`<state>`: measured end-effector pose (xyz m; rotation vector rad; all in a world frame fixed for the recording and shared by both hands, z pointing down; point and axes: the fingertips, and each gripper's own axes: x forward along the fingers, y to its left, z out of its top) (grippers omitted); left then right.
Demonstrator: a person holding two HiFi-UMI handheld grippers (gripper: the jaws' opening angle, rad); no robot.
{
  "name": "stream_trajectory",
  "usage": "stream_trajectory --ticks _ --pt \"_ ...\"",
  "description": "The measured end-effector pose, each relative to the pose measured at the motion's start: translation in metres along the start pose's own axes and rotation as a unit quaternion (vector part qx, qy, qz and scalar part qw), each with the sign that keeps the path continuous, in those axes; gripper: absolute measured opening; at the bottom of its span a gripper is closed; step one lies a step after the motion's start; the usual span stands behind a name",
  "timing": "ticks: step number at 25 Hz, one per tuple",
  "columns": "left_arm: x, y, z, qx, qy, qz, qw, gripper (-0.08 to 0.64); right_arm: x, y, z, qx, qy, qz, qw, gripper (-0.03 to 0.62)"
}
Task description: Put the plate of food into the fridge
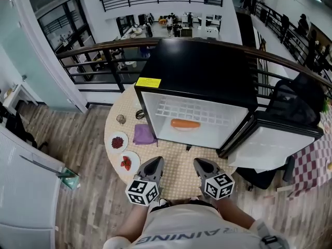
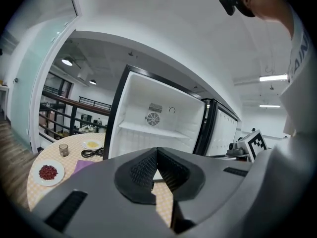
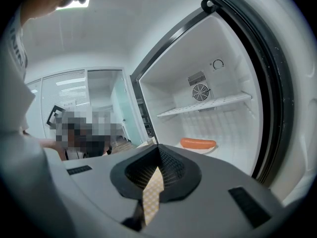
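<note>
Left tongs (image 1: 153, 163) and right tongs (image 1: 203, 164) hang pressed together, empty, at lower centre. Directly above, the round white plate (image 3: 205, 150) with its orange sausage (image 1: 185, 124), lying crosswise, sits inside the open black-topped fridge (image 1: 199, 66).

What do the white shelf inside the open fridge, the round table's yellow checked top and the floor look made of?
White fridge shelf: coated wire, judging by its thin parallel bars; metal beneath is a guess. Round table's top: a matte yellow-checked covering, cloth or vinyl, can't tell. Floor: wood-look planks with grain, timber or laminate.
</note>
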<state>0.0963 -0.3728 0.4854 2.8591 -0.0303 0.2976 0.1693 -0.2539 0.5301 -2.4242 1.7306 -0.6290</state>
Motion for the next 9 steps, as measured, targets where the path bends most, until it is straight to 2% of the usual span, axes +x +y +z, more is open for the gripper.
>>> stream_trajectory --ticks 9 --pt "-0.005 0.003 -0.004 -0.002 0.012 -0.002 0.9999 0.009 -0.001 0.012 -0.005 -0.004 0.004 -0.001 1.000 0.021"
